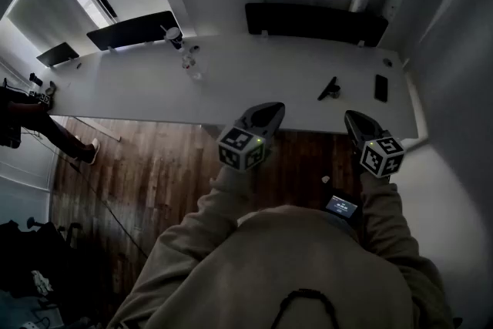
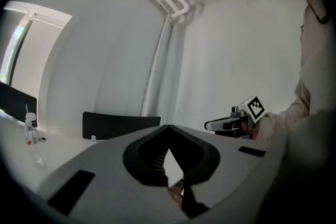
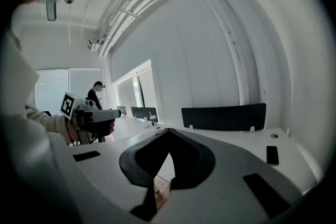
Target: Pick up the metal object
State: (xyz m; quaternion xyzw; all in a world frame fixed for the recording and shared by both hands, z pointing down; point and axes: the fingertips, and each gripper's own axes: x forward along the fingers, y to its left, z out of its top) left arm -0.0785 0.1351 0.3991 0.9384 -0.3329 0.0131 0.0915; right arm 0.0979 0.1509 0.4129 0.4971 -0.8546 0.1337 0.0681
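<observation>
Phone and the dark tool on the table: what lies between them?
Nothing. In the head view, the table between the phone and the dark tool is bare white surface.

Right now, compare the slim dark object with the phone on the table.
The slim dark object is narrow and lies at a slant; the phone is a broader flat rectangle lying straight. The slim dark object sits left of the phone, which is nearer the right end of the table. Both are dark and rest apart on the white table.
</observation>
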